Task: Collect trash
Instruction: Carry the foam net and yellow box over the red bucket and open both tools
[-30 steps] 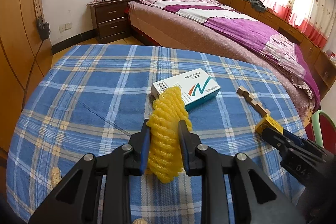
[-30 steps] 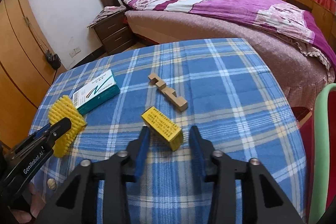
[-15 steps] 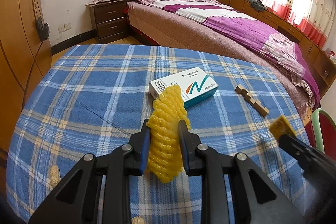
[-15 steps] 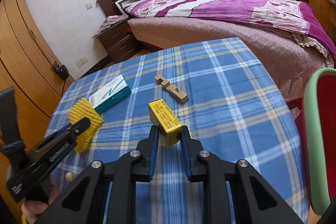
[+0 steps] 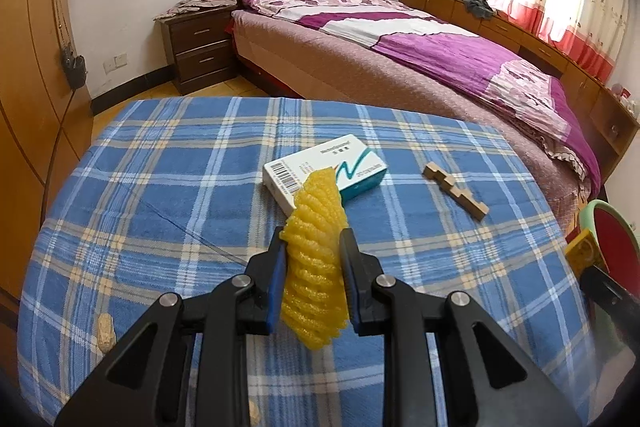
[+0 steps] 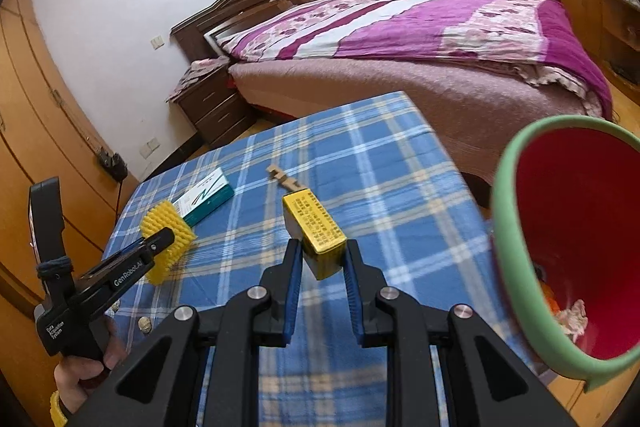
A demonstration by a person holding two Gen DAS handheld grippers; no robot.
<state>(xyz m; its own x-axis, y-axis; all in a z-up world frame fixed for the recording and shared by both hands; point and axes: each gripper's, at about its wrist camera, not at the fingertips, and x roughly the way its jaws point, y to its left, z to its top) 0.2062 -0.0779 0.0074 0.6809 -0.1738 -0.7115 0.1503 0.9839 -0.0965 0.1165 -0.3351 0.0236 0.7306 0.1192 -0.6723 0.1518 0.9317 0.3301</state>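
Your left gripper [image 5: 313,255] is clamped on the yellow foam net [image 5: 316,259], both blue pads pressed into its sides, with the net sticking out past the tips and hanging a bit below them. Just ahead of those tips, the white-and-teal medicine box [image 5: 326,171] lies flat on the blue plaid tablecloth [image 5: 160,195], and off to the right of it sits the notched wooden block [image 5: 456,191].

Your right gripper [image 6: 319,259] is closed on the small yellow box [image 6: 316,231], which is held up off the cloth and tilted, its far end pointing away from you. The red bin with the green rim [image 6: 516,251] is right beside it on the right, tipped toward the camera, with some scraps already in the bottom. There's also a peanut shell [image 5: 105,325] on the cloth, down to the left of the left tool.
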